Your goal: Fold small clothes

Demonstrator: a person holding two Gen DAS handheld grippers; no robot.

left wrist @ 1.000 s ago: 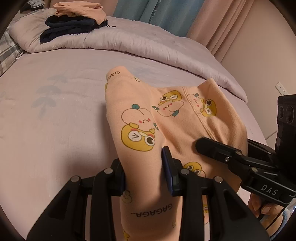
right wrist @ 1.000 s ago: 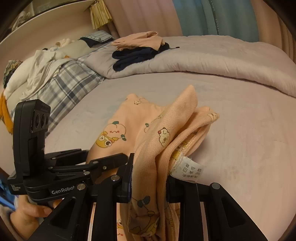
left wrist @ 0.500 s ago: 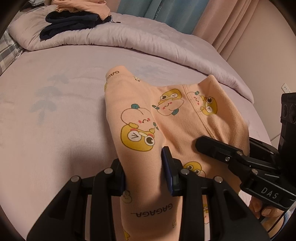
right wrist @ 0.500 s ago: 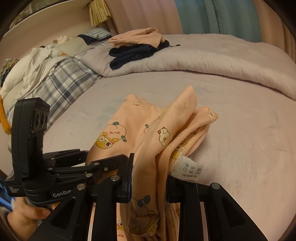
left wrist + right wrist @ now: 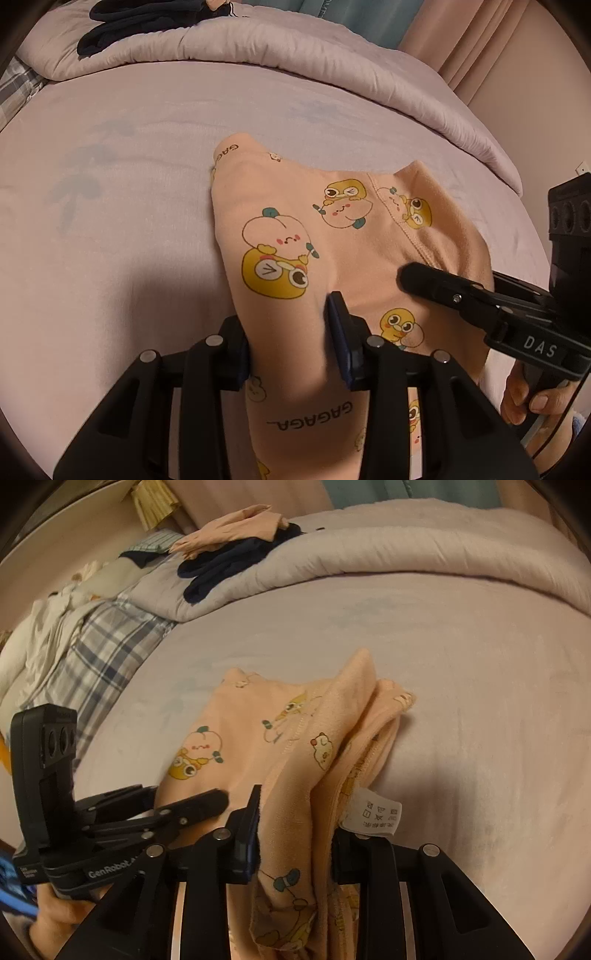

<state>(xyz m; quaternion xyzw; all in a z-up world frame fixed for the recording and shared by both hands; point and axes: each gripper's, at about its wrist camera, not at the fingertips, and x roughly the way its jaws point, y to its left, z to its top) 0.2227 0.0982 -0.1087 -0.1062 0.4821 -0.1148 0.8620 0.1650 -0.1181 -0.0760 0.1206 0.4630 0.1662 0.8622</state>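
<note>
A small peach garment (image 5: 295, 229) printed with yellow cartoon ducks hangs between both grippers, its far end resting on the lilac bed sheet (image 5: 110, 229). My left gripper (image 5: 288, 328) has one folded edge between its pads; its jaws are opening, and the cloth still fills the gap. My right gripper (image 5: 295, 819) is shut on the bunched waist edge of the garment (image 5: 258, 731), with a white care label (image 5: 373, 812) hanging beside its right finger. Each gripper shows in the other's view: the right gripper (image 5: 436, 284), the left gripper (image 5: 192, 805).
A rolled lilac quilt (image 5: 406, 550) runs along the far side of the bed, with dark navy clothes (image 5: 229, 561) and a peach garment (image 5: 236, 528) piled on it. A plaid sheet (image 5: 103, 646) and white laundry (image 5: 44, 627) lie to the left. Curtains hang behind.
Both grippers have sunk toward the bed with the garment, so more of it lies on the sheet. The left gripper's pads stand slightly wider apart.
</note>
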